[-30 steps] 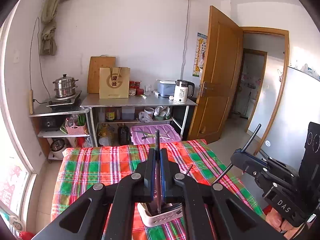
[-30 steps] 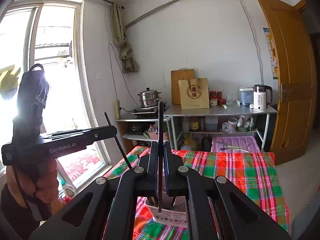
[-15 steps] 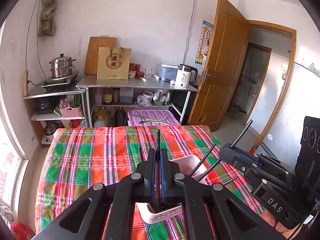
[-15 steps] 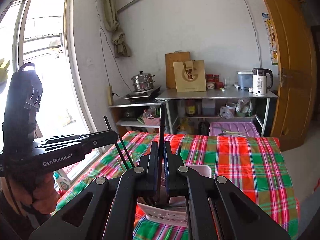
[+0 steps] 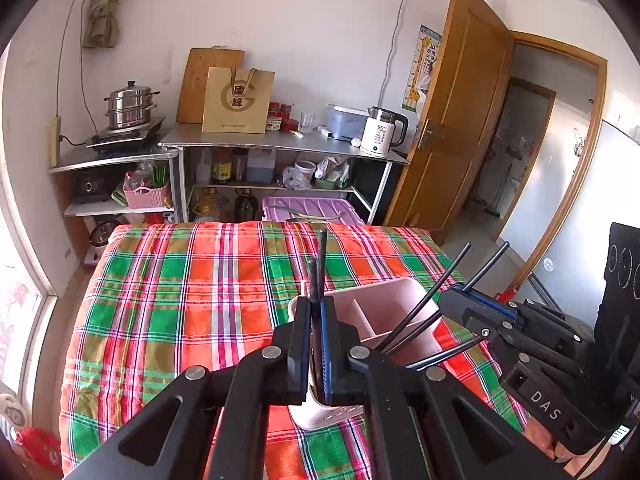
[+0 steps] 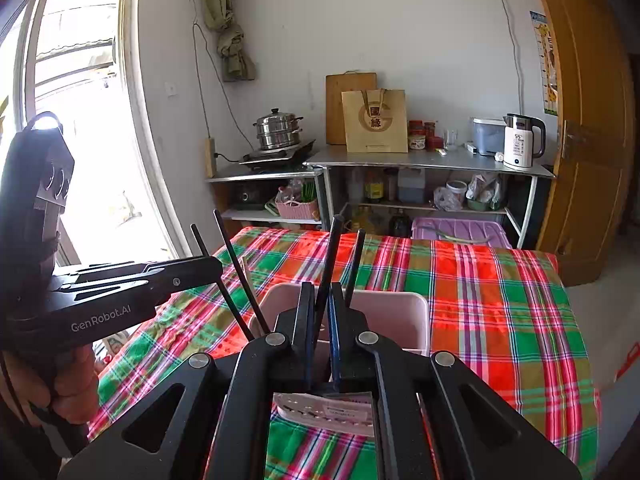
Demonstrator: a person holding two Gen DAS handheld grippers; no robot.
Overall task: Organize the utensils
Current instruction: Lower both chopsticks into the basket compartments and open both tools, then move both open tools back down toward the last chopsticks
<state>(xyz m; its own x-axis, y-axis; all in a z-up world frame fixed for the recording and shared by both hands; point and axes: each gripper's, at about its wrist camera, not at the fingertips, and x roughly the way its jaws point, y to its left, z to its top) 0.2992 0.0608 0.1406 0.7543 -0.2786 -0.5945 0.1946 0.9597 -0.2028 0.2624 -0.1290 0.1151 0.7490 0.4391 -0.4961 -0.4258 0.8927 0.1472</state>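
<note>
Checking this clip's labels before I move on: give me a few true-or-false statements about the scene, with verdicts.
1. The left gripper has its jaws shut on black chopsticks. True.
2. The pink utensil holder stands on a plaid tablecloth. True.
3. The holder is one undivided compartment. False: a divider splits it.
4. The wooden door is closed. False: the door stands open.

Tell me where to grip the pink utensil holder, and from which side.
Pinch the far rim of the pink utensil holder from above: its top is open, that wall is thin and upright, and the black chopsticks seem to sit in nearer compartments.
</note>
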